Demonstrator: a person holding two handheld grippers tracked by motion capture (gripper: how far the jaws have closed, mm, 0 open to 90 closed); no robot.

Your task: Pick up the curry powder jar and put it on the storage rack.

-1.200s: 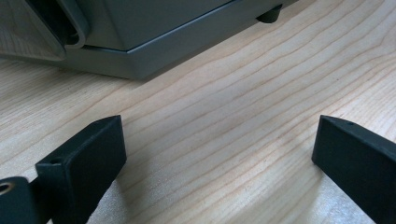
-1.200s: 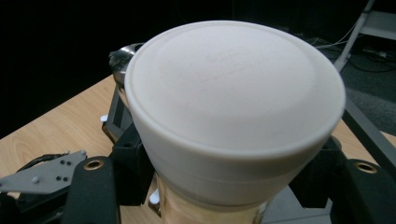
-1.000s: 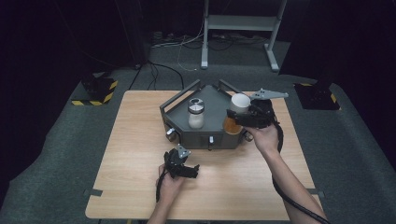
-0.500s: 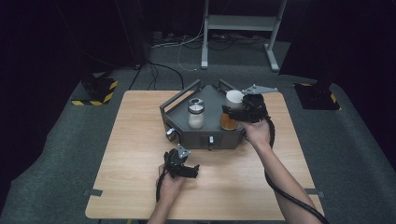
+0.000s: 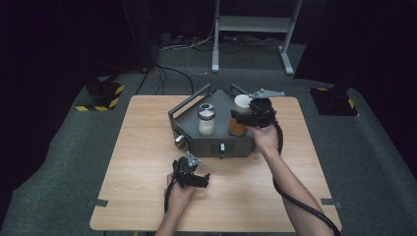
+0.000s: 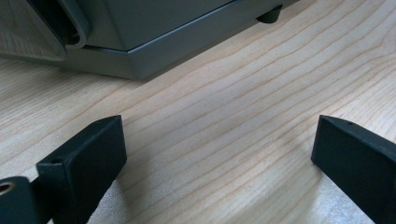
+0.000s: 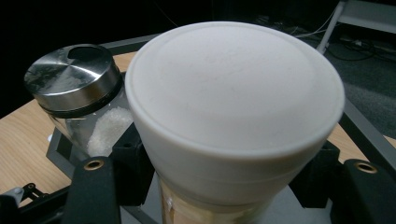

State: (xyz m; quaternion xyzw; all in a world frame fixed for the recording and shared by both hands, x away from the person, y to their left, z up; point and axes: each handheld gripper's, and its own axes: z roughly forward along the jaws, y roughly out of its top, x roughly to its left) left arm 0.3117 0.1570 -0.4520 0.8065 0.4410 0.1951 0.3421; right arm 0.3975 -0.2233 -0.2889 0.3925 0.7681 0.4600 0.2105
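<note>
A jar with a white lid (image 7: 233, 102) and amber contents (image 5: 237, 128) is in the right part of the grey rack (image 5: 216, 146), close beside a glass shaker (image 5: 206, 119). The shaker (image 7: 74, 79) has a steel lid and holds white grains. My right gripper (image 5: 244, 118) is shut on the jar just below its lid, with a black finger (image 7: 133, 163) on either side of it. I cannot tell whether the jar's base rests on the rack floor. My left gripper (image 5: 193, 173) lies low on the wooden table in front of the rack, open with nothing between its jaws (image 6: 219, 154).
The rack has raised handle bars at its back left and back right and small knobs (image 5: 180, 142) on its front wall. Its base edge (image 6: 154, 51) lies a short way ahead of the left jaws. Bare wood (image 5: 147, 128) lies on both sides. Cables trail from both grippers.
My right gripper has carried the jar a little to the left and slightly lower, closer to the shaker. The left gripper has stayed put.
</note>
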